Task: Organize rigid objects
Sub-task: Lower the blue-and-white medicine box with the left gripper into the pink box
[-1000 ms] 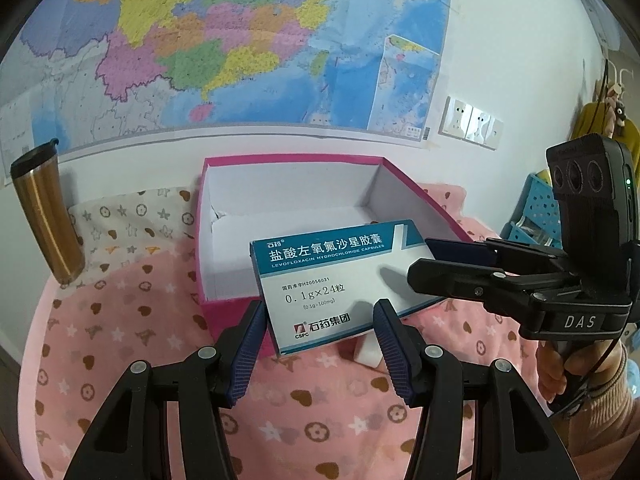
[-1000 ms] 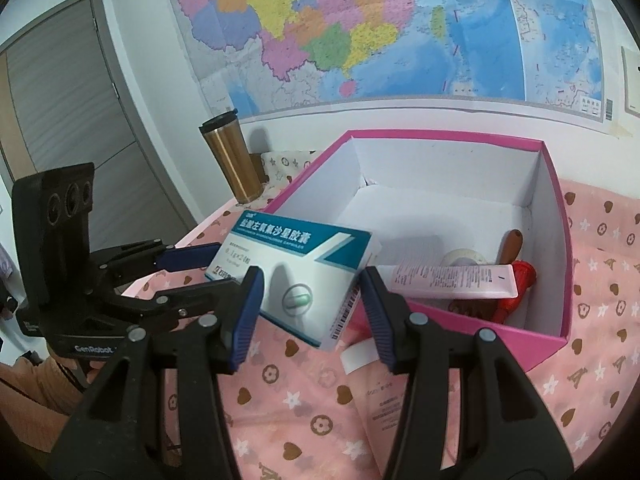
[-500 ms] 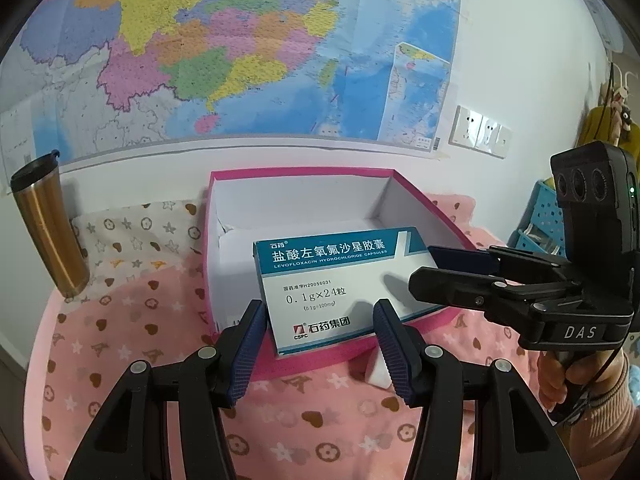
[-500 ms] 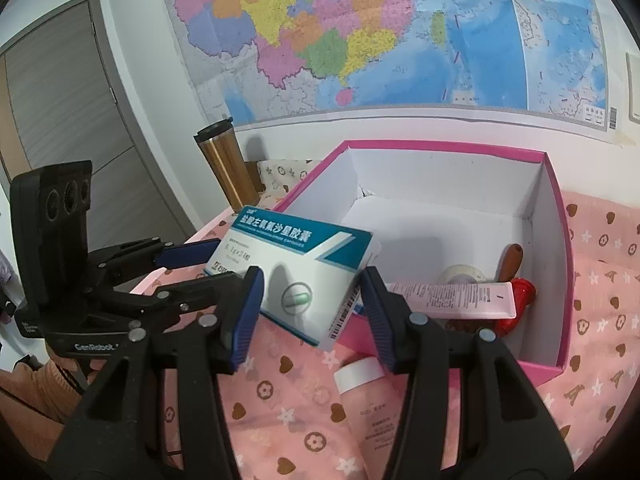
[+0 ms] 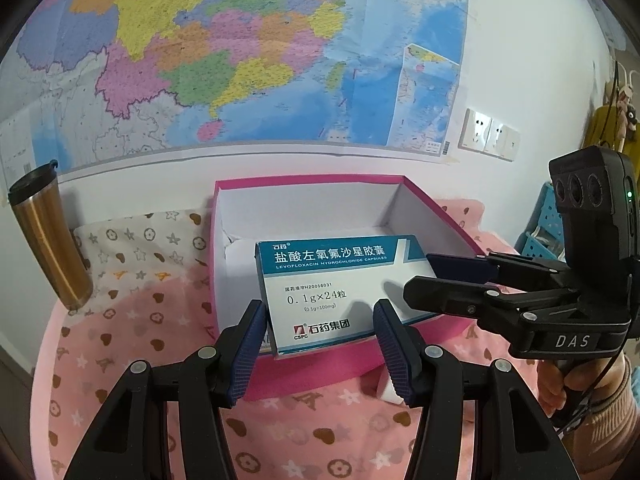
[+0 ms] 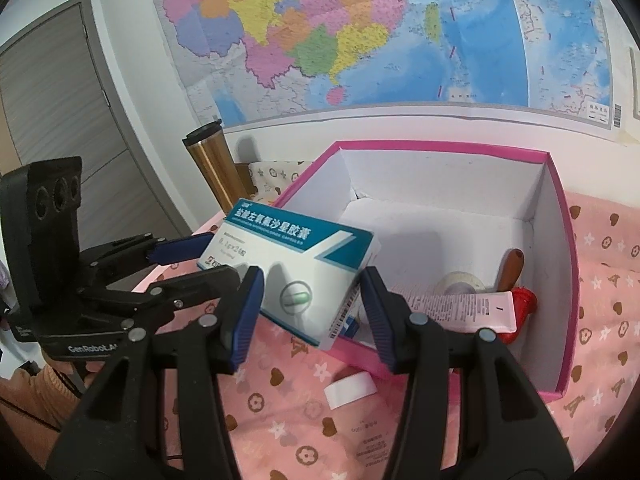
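Note:
A white and teal medicine box (image 5: 340, 292) is held in the air over the near edge of an open pink box (image 5: 304, 188). My left gripper (image 5: 320, 344) is shut on one end of the medicine box and my right gripper (image 6: 312, 312) is shut on its other end (image 6: 304, 272). The right gripper also shows in the left wrist view (image 5: 452, 284), and the left gripper in the right wrist view (image 6: 188, 264). Inside the pink box (image 6: 560, 280) lie a pink tube (image 6: 452, 304), a tape roll (image 6: 460, 282), a brown-handled tool (image 6: 512, 268) and a red item (image 6: 520, 312).
A gold travel mug (image 5: 48, 240) stands at the left by the wall. A white-capped pink tube (image 6: 360, 408) lies on the pink patterned cloth (image 5: 140, 340) in front of the box. A map (image 5: 240, 52) covers the wall. A blue crate (image 5: 548, 220) sits at far right.
Both grippers have lifted the medicine box slightly and carried it further over the pink box. The grip on it has not changed.

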Demonstrator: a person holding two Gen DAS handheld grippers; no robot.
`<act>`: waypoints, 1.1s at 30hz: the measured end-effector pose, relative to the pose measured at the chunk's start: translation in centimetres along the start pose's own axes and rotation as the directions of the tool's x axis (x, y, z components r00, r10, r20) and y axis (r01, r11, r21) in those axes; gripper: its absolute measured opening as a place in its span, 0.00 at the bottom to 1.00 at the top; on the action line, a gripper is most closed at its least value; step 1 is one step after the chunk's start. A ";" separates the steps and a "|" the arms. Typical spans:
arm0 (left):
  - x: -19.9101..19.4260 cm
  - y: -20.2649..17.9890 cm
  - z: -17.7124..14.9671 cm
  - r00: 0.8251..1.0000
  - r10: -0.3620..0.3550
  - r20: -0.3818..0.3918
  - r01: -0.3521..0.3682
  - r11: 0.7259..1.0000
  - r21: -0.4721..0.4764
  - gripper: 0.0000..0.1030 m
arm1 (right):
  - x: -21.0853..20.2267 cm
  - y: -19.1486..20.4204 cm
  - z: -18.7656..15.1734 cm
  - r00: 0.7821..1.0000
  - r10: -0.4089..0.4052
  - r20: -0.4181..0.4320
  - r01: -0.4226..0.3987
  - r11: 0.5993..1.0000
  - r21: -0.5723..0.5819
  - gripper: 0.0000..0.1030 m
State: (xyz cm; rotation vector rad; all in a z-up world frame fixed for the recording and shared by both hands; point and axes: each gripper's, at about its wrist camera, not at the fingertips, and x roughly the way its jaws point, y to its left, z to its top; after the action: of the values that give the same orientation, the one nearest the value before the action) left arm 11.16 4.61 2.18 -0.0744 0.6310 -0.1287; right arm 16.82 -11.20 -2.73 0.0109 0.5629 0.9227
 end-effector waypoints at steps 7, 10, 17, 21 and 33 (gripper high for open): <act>0.5 0.4 0.2 1.000 0.004 -0.007 -0.004 1.000 -0.003 0.54 | 0.9 -0.4 0.1 1.000 -0.003 -0.011 0.003 1.000 0.001 0.52; 0.7 0.4 0.3 1.000 0.004 -0.008 -0.004 1.000 -0.002 0.54 | 1.1 -0.6 0.1 1.000 -0.005 -0.015 0.006 1.000 0.004 0.51; 1.0 0.3 0.4 1.000 0.005 -0.009 -0.005 1.000 0.002 0.54 | 1.5 -0.9 0.2 1.000 -0.011 -0.016 0.011 1.000 0.008 0.51; 1.2 0.3 0.4 1.000 0.007 -0.010 -0.007 1.000 0.002 0.54 | 1.8 -1.1 0.2 1.000 -0.015 -0.020 0.015 1.000 0.012 0.51; 2.1 0.6 0.6 1.000 0.017 -0.023 -0.017 1.000 -0.004 0.54 | 2.4 -1.3 0.3 0.999 -0.019 -0.028 0.020 1.000 0.014 0.52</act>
State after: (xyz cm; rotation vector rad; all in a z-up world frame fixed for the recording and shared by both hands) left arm 13.23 4.92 1.40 -0.0717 0.6547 -0.1119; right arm 19.08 -10.11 -3.93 0.0058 0.5946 0.9007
